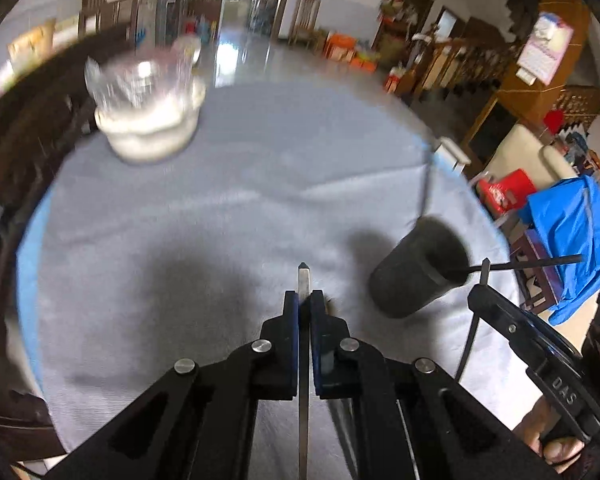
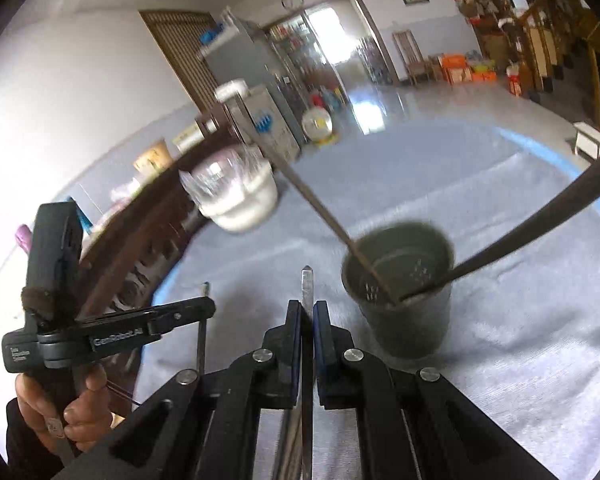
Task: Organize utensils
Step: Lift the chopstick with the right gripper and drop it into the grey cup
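Both grippers [image 1: 304, 304] [image 2: 307, 312] clamp flat metal utensils, prob. knives.

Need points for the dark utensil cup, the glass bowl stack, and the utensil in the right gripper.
dark cup [image 2: 404, 320], right wrist view, front wall.
glass bowl stack [image 1: 148, 100], left wrist view, side wall.
flat metal utensil [image 2: 307, 284], right wrist view, tip past closed fingers.

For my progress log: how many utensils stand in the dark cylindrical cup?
2: a thin brown stick leaning left, a dark handle leaning right, in the dark cup; shorter ones may hide.
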`<action>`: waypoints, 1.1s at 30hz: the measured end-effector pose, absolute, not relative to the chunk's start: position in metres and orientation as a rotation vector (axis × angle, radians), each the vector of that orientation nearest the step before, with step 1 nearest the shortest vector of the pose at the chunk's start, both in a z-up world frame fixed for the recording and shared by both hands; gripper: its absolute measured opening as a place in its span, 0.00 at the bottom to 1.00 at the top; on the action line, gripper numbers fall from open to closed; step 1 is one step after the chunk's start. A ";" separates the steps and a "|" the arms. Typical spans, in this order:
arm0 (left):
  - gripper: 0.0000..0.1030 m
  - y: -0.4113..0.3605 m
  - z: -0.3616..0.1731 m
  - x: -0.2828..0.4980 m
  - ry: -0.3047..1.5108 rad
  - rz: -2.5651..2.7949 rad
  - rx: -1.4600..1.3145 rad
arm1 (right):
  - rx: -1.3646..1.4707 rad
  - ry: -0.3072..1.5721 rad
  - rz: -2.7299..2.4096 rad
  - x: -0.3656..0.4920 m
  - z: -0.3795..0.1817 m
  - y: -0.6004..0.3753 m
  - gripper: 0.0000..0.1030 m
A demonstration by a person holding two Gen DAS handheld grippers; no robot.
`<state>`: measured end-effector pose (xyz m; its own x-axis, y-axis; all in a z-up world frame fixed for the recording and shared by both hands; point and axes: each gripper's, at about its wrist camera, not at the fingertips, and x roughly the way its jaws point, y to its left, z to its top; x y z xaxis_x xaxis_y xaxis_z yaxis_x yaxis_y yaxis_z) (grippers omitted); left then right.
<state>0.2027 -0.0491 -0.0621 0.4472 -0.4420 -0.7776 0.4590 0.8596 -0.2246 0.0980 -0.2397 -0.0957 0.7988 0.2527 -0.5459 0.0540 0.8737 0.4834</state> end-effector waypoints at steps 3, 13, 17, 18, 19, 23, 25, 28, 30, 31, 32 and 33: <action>0.05 -0.043 -0.031 0.187 0.881 -0.570 0.016 | 0.499 0.560 0.111 0.083 -0.073 -0.243 0.07; 0.05 -0.048 0.032 0.155 0.727 -0.589 0.007 | 0.502 0.372 0.049 0.064 -0.026 -0.259 0.07; 0.05 -0.054 0.059 0.152 0.664 -0.589 0.002 | 0.502 0.316 0.007 0.069 -0.012 -0.271 0.07; 0.05 -0.056 0.066 0.151 0.651 -0.589 -0.002 | 0.504 0.299 -0.007 0.070 -0.007 -0.276 0.07; 0.05 -0.059 0.071 0.152 0.638 -0.589 -0.007 | 0.506 0.283 -0.022 0.074 -0.002 -0.279 0.07; 0.05 -0.070 0.095 0.159 0.564 -0.579 -0.031 | 0.520 0.196 -0.094 0.079 0.019 -0.298 0.07; 0.05 -0.076 0.104 0.162 0.533 -0.581 -0.052 | 0.516 0.160 -0.127 0.080 0.026 -0.304 0.07; 0.05 -0.088 0.112 0.167 0.486 -0.589 -0.083 | 0.487 0.111 -0.193 0.085 0.034 -0.308 0.07; 0.05 -0.097 0.111 0.172 0.476 -0.598 -0.096 | 0.460 0.095 -0.226 0.092 0.035 -0.307 0.07; 0.05 -0.101 0.109 0.173 0.477 -0.602 -0.100 | 0.450 0.094 -0.238 0.094 0.034 -0.307 0.07; 0.05 -0.107 0.105 0.176 0.476 -0.602 -0.104 | 0.443 0.097 -0.249 0.098 0.031 -0.307 0.07; 0.05 -0.110 0.101 0.179 0.474 -0.598 -0.103 | 0.437 0.101 -0.255 0.099 0.029 -0.307 0.07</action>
<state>0.1789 -0.1098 0.1014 0.7231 -0.5638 -0.3992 0.5175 0.8249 -0.2276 0.0988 -0.3066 0.0295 0.9632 -0.2224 -0.1510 0.2655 0.8747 0.4055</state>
